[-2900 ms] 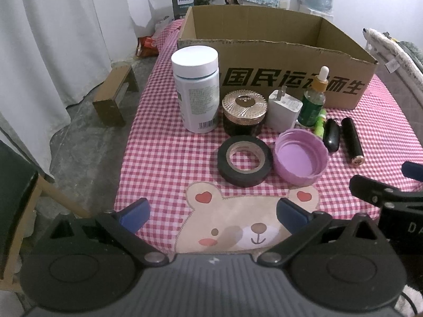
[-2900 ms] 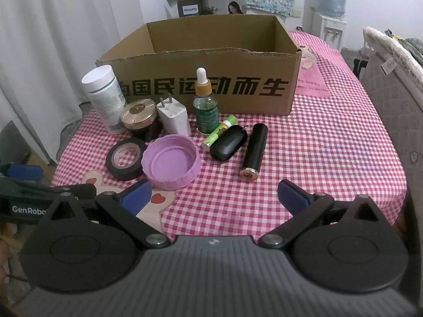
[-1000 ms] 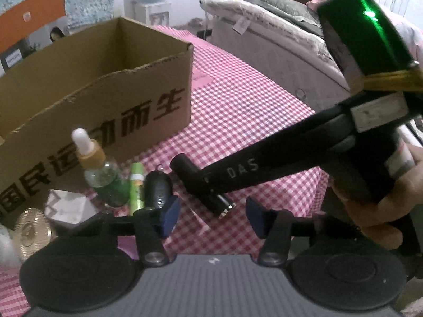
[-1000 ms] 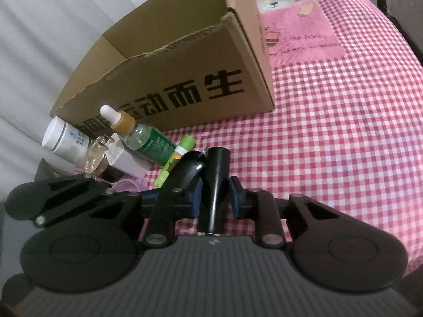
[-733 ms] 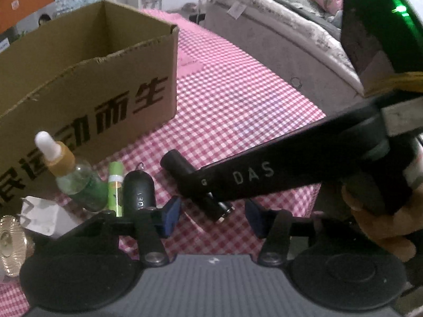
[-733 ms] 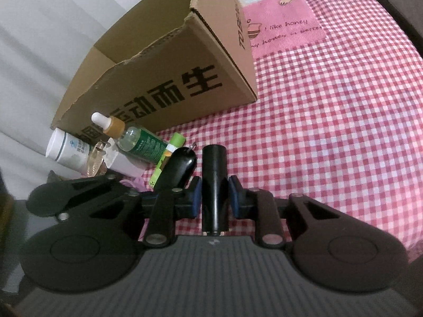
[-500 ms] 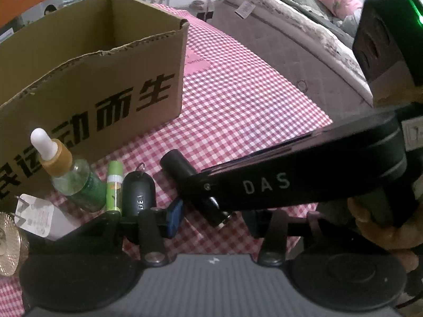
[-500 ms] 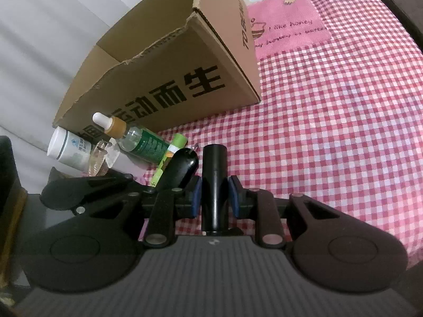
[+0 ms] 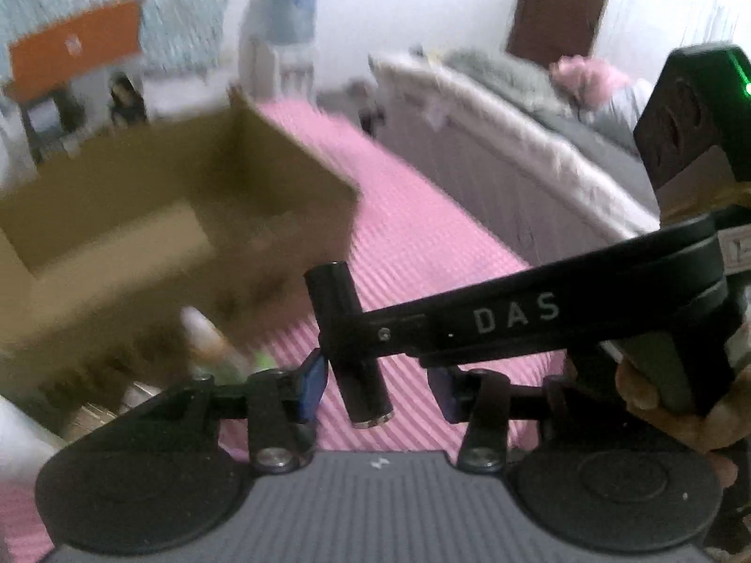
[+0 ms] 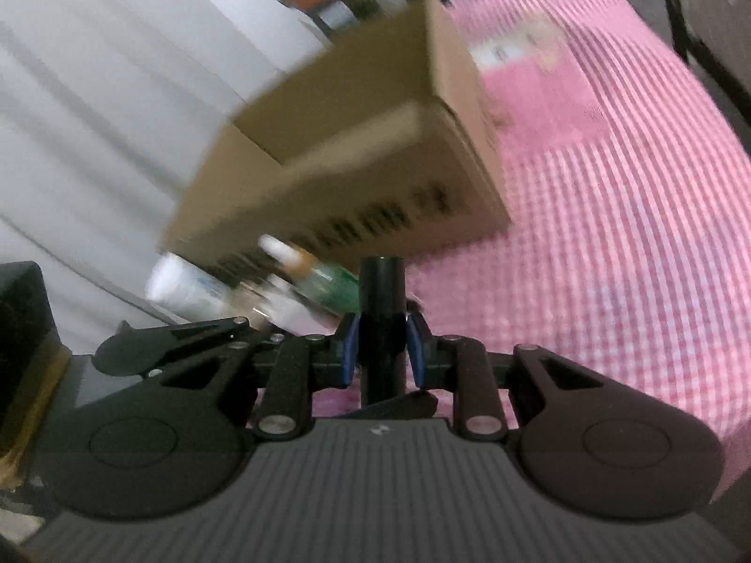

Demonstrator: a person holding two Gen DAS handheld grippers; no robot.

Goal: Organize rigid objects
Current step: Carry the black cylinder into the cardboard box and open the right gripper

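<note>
1. The right gripper (image 10: 381, 346) pinches a black tube (image 10: 381, 323) between its blue pads, gripping it near the middle so both ends stick out. The left wrist view shows the tube (image 9: 349, 342) clear of the table, with the box (image 9: 187, 216) behind it.

2. The left gripper (image 9: 378, 380) has its fingers partly spread. The tube sits in the gap close to the left pad (image 9: 312, 382); I cannot tell whether that pad touches it, and the other pad stands clear of it. No other item shows between them.

3. Progress looks early. What shows of the box (image 10: 356, 159) interior is bare, though both views are blurred.

4. Still waiting in front of the box: a dropper bottle (image 10: 324, 277), a white jar (image 10: 187, 288) and a few smaller pieces too smeared to name. Judging by this, nearly all the sorting remains, and the tube is probably the first item headed for the box.

5. The surface is a table under a pink-and-white checked cloth (image 10: 633, 234), with a printed pink patch further back.

6. Around it: a white curtain (image 10: 94, 94) on one side, a grey sofa (image 9: 493, 140) with a fuzzy throw on the other, a brown door (image 9: 558, 4), and an orange carton (image 9: 75, 51) at the back.
</note>
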